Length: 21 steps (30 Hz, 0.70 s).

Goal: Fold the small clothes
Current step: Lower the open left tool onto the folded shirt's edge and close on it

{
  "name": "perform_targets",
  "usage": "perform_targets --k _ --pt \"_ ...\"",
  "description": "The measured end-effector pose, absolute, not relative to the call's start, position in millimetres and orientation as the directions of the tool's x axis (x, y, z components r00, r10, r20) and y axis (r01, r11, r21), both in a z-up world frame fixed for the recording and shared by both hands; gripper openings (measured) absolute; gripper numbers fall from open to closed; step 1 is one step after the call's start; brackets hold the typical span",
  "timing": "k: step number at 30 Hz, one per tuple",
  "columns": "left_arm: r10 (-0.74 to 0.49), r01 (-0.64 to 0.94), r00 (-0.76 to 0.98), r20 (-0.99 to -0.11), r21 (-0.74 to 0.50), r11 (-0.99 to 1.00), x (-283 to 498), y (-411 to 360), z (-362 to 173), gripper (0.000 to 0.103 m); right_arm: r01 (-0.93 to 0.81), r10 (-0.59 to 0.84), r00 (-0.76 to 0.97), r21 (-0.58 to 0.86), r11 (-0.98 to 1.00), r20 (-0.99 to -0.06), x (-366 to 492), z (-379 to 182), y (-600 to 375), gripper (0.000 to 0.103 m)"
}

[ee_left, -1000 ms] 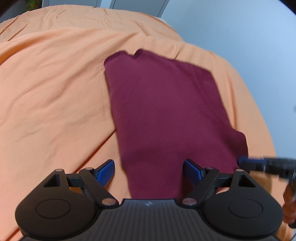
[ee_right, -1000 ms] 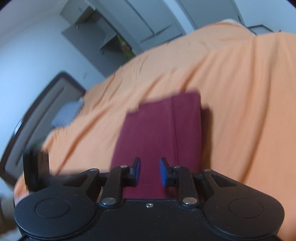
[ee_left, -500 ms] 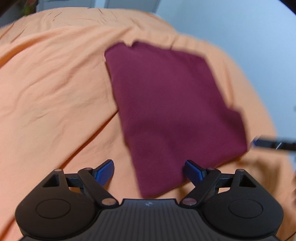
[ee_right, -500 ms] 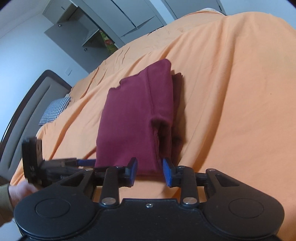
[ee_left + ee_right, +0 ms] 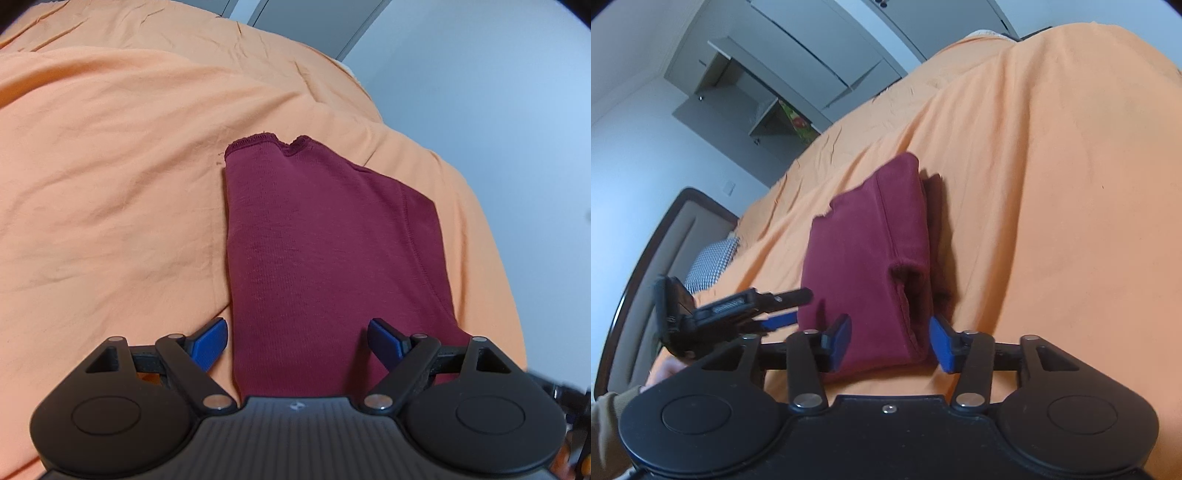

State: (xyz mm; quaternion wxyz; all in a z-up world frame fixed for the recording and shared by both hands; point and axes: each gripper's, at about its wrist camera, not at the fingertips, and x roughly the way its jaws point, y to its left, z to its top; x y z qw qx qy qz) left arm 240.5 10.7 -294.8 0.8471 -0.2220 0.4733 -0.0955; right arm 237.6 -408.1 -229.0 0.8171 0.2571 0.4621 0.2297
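From the left wrist, the left gripper (image 5: pixel 297 338) hovers wide open and empty over the near end of the folded maroon garment (image 5: pixel 325 258) on the orange bedsheet (image 5: pixel 110 177). From the right wrist, the right gripper (image 5: pixel 890 341) gapes partly open, grasping nothing, at the garment's (image 5: pixel 864 266) near edge; the left gripper (image 5: pixel 768 314) shows at left.

The folded garment (image 5: pixel 325 258) lies flat on the bedspread (image 5: pixel 110 166). In the left wrist view, the left gripper (image 5: pixel 297 341) sits at 6 o'clock of the garment, fingers set wide across its near edge. In the right wrist view, the right gripper (image 5: pixel 890 338) straddles the near corner, with the headboard (image 5: pixel 646 266) at 9 o'clock and the cabinets (image 5: pixel 783 74) at 11 o'clock.
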Motion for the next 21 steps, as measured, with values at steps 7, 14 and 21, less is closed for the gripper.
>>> perform_targets --k 7,14,21 --pt "-0.366 -0.039 0.525 -0.769 -0.451 0.891 252.3 3.1 -300.9 0.085 -0.148 0.606 0.491 0.625 0.766 -0.626 305.0 -247.4 -384.9 0.056" --pt "-0.371 -0.044 0.516 -0.772 -0.456 0.889 260.0 5.2 -307.0 0.085 -0.053 0.605 0.429 0.65 0.758 -0.67 370.9 -285.6 -365.5 0.058" --pt "-0.379 -0.043 0.509 -0.773 -0.462 0.886 266.8 5.2 -310.6 0.085 0.022 0.637 0.376 0.694 0.72 -0.673 382.2 -312.9 -365.4 0.06"
